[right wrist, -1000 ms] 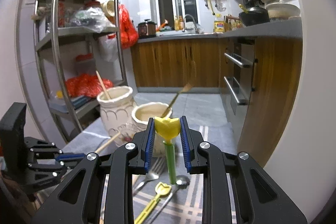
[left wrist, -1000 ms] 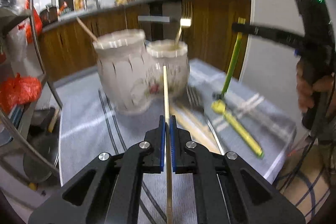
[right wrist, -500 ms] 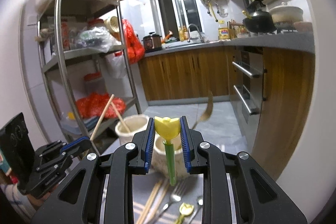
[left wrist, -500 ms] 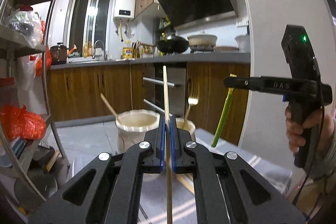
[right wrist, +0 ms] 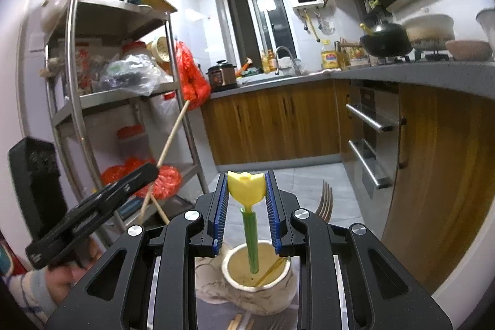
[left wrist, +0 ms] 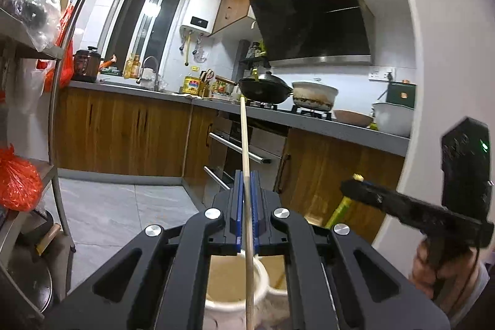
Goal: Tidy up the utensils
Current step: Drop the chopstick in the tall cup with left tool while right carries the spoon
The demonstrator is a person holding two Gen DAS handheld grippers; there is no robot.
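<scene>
Kitchen backdrop: wood-front cabinets (right wrist: pixel 278 126), grey countertop (left wrist: pixel 324 121) with a black wok (left wrist: pixel 266 88) and a white pot (left wrist: pixel 314 93); steel shelving rack (right wrist: pixel 77 101) loaded with plastic bags stands to the left in the right wrist view. Nothing sits between either utensil and the holder mouths below them.

Left gripper (left wrist: pixel 246 206): blue ribbed pads clamped tight on a wooden chopstick (left wrist: pixel 244 144) (thin, round, pale wood). Long axis near vertical, upper end pointing at the ceiling, lower end hanging over the open mouth of a cream ceramic holder (left wrist: pixel 229 283). A second holder (left wrist: pixel 277 274) sits touching it on the right, mostly hidden by the finger.

Right gripper (right wrist: pixel 246 206): pads pinching the yellow tulip-shaped head of a plastic utensil (right wrist: pixel 246 190), green stem hanging straight down, its tip inside the rim of the glazed cream holder (right wrist: pixel 256 274). That holder already has a fork (right wrist: pixel 324 203), tines up, leaning to the right. Loose chopsticks (right wrist: pixel 235 323) lie on the table below (only ends visible).
</scene>
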